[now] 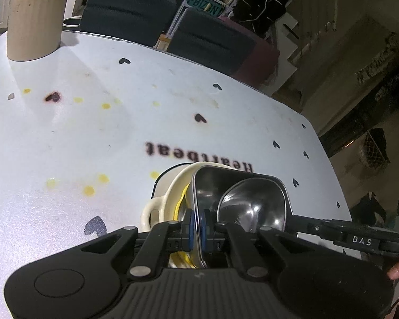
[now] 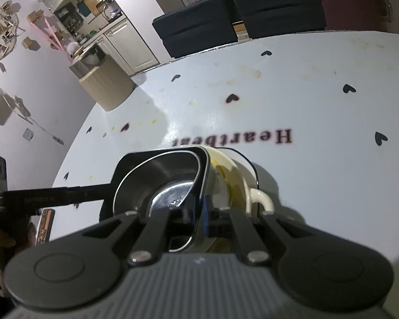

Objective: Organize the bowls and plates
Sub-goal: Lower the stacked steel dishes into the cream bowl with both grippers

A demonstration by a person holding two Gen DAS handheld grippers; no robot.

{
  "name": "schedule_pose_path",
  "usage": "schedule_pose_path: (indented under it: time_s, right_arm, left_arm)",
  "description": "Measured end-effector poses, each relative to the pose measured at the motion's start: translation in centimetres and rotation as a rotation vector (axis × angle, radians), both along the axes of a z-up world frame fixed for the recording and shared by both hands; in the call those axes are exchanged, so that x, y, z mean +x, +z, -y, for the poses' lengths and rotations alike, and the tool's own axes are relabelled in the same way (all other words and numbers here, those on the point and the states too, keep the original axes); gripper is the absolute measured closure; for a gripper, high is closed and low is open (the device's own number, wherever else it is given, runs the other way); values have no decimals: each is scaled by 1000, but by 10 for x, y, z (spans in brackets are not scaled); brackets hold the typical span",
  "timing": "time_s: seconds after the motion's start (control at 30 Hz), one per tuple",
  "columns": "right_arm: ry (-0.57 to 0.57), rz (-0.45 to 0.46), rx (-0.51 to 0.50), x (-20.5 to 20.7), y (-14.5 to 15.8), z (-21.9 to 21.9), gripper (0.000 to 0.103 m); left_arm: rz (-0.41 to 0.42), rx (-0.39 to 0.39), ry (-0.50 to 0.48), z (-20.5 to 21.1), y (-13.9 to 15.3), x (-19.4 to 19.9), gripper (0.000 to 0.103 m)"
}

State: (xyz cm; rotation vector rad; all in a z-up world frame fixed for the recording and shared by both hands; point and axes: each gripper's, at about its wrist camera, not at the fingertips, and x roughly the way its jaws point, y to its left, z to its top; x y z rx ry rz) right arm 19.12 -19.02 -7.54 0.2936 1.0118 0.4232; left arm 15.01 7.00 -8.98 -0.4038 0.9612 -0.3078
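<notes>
Left wrist view: the left gripper (image 1: 196, 227) points steeply down over the white table (image 1: 93, 133), its blue pads clamped on the near rim of a steel square bowl (image 1: 242, 186). A round steel bowl (image 1: 255, 207) nests inside it, and both sit in a cream handled bowl (image 1: 170, 194). The table's far edge runs from 11 toward 3 o'clock; bare tabletop lies at 10 o'clock.

Right wrist view: the right gripper (image 2: 199, 220) is angled down likewise and pinches the steel square bowl's (image 2: 151, 175) side rim. The cream bowl's (image 2: 236, 180) handle points to 4 o'clock. The left gripper's finger (image 2: 53, 194) enters from 9 o'clock.
</notes>
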Motion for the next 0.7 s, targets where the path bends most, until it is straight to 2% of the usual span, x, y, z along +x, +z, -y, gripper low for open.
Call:
schedule_pose_path:
  time_s: [0.7]
  right_arm:
    - [-5, -26, -44, 2, -6, -8, 96]
  left_arm:
    - [-9, 29, -27, 7, -4, 1, 97]
